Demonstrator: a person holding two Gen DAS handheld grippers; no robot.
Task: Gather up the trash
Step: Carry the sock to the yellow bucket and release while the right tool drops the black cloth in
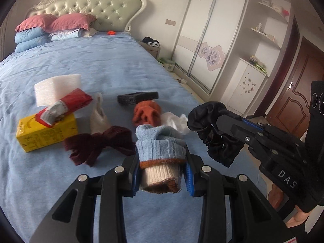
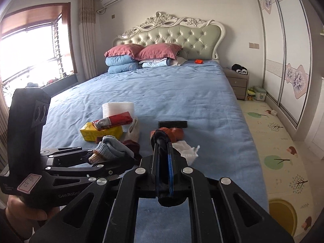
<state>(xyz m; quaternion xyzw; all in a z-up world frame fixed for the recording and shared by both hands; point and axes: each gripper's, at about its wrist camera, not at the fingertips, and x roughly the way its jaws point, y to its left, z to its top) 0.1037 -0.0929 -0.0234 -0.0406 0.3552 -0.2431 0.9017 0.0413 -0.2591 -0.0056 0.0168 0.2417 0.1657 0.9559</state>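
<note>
- Left wrist view: our left gripper (image 1: 162, 174) is clamped on a rolled sock bundle (image 1: 160, 151), light blue over cream with a rust band, held just above the blue bed cover (image 1: 101, 64) near the bed's foot edge.
- Our right gripper (image 1: 214, 124) comes in from the right edge of the bed, its jaws closed on a black fabric piece (image 1: 218, 141) that hangs in folds below them.
- Beyond the bundle lie a dark maroon sock (image 1: 99, 143), a cream sock (image 1: 99, 115), an orange sock (image 1: 147, 111) and crumpled white paper (image 1: 176, 122), close together.
- Toward the bed's left side a yellow box (image 1: 48, 132) carries a red wrapper (image 1: 66, 106); a white foam block (image 1: 54, 86) stands just behind them.
- A black foam strip (image 1: 137, 97) lies farther up the cover, behind the orange sock.
- Right wrist view: our right gripper (image 2: 163, 141) is narrow, pinching the black fabric piece (image 2: 160, 136) between its blue-padded fingers.
- Our left gripper (image 2: 95, 157) enters from the left, holding the sock bundle (image 2: 113, 148).
- The yellow box (image 2: 101, 132), red wrapper (image 2: 113, 120), white foam block (image 2: 118, 107), black foam strip (image 2: 172, 124), orange sock (image 2: 176, 132) and white paper (image 2: 187, 149) sit on the cover's near half.
- Pink pillows (image 2: 141, 50) rest by the headboard (image 2: 178, 36).
</note>
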